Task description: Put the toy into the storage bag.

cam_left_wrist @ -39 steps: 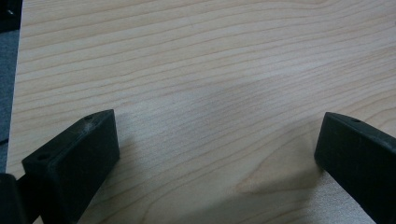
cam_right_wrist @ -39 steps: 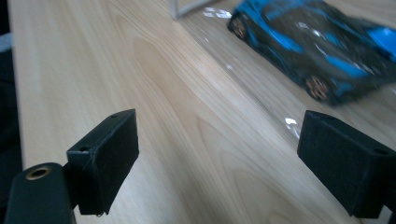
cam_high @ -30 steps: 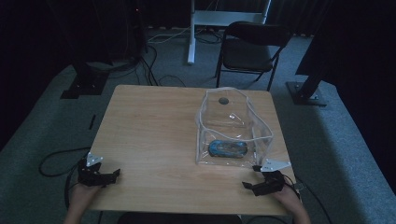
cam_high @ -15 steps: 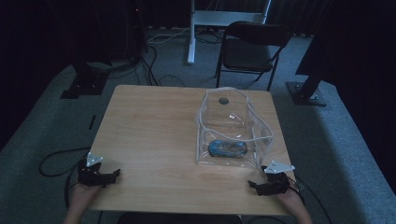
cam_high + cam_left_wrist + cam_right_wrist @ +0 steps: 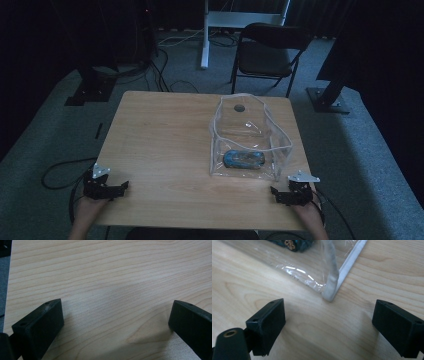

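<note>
A clear plastic bag with white trim stands on the right half of the wooden table. Inside it lies a blue object. A small dark round thing shows at the bag's far end. My left gripper rests at the table's near left corner, open over bare wood. My right gripper sits at the near right corner, open, a short way in front of the bag's corner. Nothing is between either pair of jaws.
A black folding chair stands beyond the table's far edge. Dark stands and cables lie on the grey carpet at the left and back. Another stand base sits at the right. A white desk leg rises at the back.
My right gripper has drawn back a little toward the table's near right edge. The left gripper and the bag have stayed put.
</note>
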Demonstrator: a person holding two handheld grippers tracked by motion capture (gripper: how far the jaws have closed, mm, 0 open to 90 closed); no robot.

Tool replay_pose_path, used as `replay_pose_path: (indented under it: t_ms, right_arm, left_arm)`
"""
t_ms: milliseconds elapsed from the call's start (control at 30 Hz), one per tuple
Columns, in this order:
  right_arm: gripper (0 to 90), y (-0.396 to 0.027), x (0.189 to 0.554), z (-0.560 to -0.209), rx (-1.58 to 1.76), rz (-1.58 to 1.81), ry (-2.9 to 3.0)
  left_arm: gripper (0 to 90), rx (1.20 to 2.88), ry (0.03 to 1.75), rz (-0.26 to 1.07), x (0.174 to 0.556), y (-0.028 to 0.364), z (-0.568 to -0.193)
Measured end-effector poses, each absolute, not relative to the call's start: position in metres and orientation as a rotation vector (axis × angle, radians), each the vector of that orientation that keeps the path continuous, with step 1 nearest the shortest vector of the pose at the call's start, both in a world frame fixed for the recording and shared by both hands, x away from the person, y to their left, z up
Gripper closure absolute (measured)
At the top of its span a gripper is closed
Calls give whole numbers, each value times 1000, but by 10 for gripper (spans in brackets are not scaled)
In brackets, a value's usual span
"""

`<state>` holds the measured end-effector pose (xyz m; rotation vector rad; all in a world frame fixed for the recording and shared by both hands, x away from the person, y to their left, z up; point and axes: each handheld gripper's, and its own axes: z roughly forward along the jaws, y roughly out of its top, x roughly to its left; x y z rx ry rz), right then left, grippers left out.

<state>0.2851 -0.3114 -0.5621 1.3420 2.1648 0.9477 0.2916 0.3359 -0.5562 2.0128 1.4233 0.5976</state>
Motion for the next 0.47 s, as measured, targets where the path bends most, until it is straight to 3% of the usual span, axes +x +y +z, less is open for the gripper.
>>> replay_pose_path:
  t_ms: [467]
  right_arm:
    - [107, -304, 288, -562, 1418, 919, 2100]
  left_arm:
    - [3, 2012, 1423, 597, 292, 336, -556]
